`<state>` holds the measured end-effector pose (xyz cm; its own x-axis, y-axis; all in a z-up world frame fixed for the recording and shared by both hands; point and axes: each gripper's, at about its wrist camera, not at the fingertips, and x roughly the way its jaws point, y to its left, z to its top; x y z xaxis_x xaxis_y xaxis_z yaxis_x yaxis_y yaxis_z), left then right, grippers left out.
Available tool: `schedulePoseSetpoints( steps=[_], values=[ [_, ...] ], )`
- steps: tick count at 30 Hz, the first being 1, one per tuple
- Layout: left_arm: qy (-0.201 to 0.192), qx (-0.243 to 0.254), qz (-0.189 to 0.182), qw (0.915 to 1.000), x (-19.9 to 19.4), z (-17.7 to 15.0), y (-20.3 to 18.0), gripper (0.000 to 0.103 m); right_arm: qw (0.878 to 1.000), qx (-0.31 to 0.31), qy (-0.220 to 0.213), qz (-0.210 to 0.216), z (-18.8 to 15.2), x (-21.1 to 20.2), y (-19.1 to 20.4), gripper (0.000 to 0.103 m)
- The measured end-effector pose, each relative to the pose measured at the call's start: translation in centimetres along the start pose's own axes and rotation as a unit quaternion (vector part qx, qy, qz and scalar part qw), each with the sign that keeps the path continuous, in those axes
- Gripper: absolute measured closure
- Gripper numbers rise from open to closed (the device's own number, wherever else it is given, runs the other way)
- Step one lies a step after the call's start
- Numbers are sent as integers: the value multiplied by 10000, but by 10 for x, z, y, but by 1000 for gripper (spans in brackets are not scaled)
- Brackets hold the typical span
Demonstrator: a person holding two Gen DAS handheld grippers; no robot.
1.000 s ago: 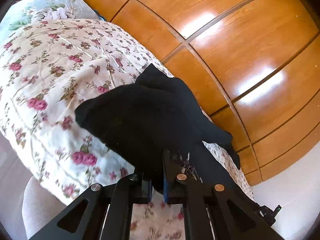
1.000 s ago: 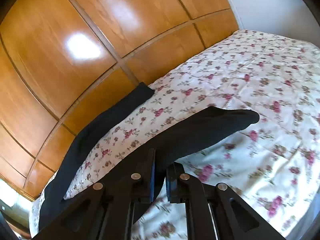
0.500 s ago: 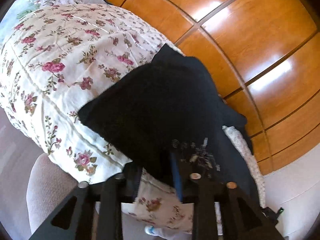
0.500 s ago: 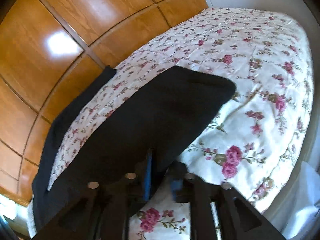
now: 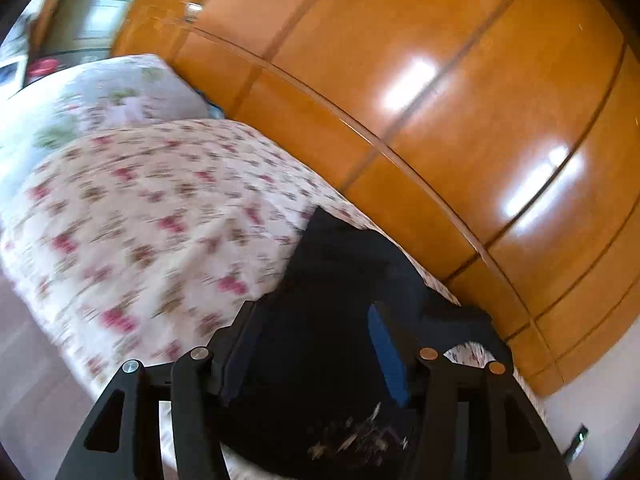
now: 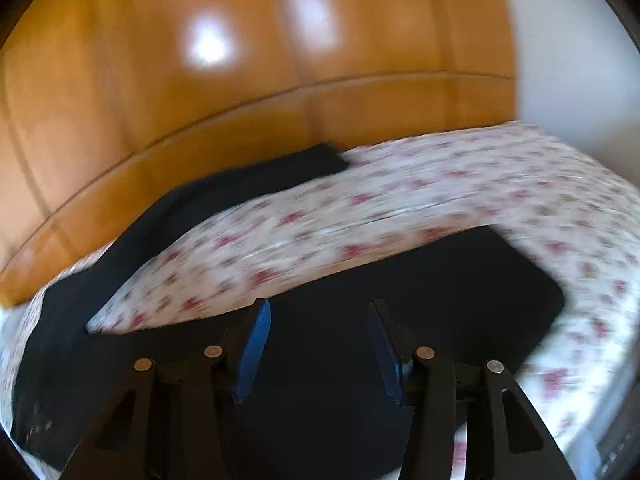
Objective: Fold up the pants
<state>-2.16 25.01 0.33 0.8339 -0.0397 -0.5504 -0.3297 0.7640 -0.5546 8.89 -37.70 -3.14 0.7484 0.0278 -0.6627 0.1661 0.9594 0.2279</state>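
Black pants (image 5: 344,280) lie on the floral bedspread (image 5: 140,220) at the bed's near end. In the left wrist view my left gripper (image 5: 316,316) hovers just above them, its jaws opening, blue pads apart and off the cloth. In the right wrist view the pants (image 6: 440,300) spread flat under my right gripper (image 6: 318,316). Its jaws are opening too, and no cloth is pinched between the pads. One black leg (image 6: 224,196) runs along the far edge of the bed by the wooden panels. Both views are blurred by motion.
Glossy wooden wardrobe panels (image 5: 440,100) stand close behind the bed. A floral pillow (image 5: 120,92) lies at the head of the bed. A pale wall (image 6: 568,60) shows at the right, and bare floor (image 5: 24,380) lies beside the bed.
Both grippers were shut on the black cloth and have let it go. The lifted fold now lies flat on the bed. Both cameras have swung, the right one rolling markedly.
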Motion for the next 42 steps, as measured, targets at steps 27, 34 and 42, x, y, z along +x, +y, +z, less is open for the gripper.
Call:
schedulePoseSetpoints(
  steps=[27,34,42],
  values=[
    [1238,-175,1102,9860,289,124,-25,45,9958,-750,342,406,-25,82,96,40],
    [1480,279,1131,9821,315,120,-29,70,9958,-767,287,410,-27,82,96,39],
    [1073,839,970,9859,281,126,-56,97,9958,-783,274,399,-27,82,96,39]
  ],
)
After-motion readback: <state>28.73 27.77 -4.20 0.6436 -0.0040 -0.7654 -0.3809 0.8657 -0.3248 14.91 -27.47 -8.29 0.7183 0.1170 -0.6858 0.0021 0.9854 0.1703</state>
